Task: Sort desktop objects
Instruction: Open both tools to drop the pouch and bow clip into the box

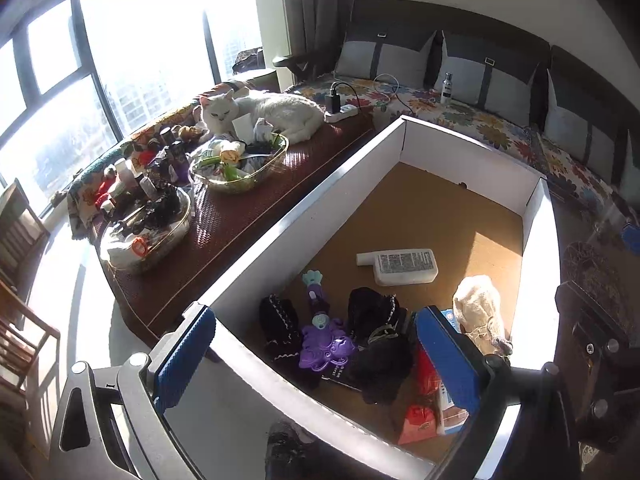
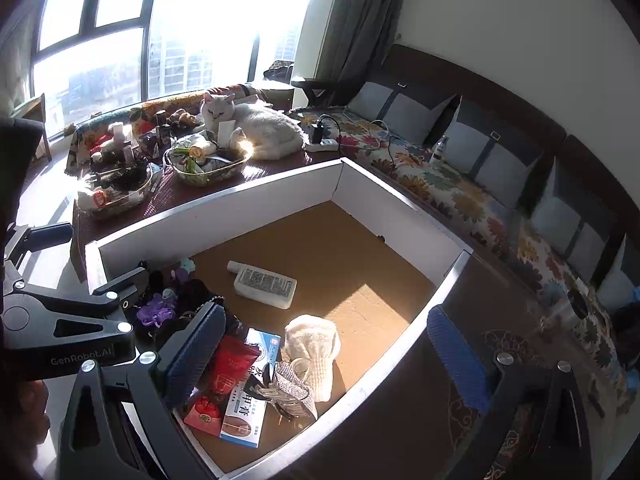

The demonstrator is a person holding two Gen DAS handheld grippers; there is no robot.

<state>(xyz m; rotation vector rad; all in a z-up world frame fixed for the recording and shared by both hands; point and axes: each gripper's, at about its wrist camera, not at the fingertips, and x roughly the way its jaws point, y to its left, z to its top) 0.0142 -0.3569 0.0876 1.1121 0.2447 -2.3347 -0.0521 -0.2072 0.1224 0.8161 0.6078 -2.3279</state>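
Note:
A large white-walled box (image 1: 304, 216) (image 2: 224, 208) with a brown floor holds a white bottle (image 1: 400, 266) (image 2: 266, 284), a purple toy (image 1: 324, 340) (image 2: 156, 312), black fabric items (image 1: 376, 328), a cream knit hat (image 1: 480, 312) (image 2: 314, 346), red packets (image 2: 230, 364) and a blue-white medicine box (image 2: 248, 408). My left gripper (image 1: 316, 360) is open and empty above the box's near left corner. My right gripper (image 2: 324, 360) is open and empty above the box's near right side. The left gripper's body also shows in the right wrist view (image 2: 68, 312).
A dark table (image 1: 240, 216) beyond the box carries two glass bowls (image 1: 240, 168) (image 1: 148, 236) full of small items, several bottles and a white cat (image 1: 272, 112) (image 2: 248, 124). A power strip (image 1: 340, 114) lies by the cat. A floral sofa (image 1: 500, 128) runs along the right.

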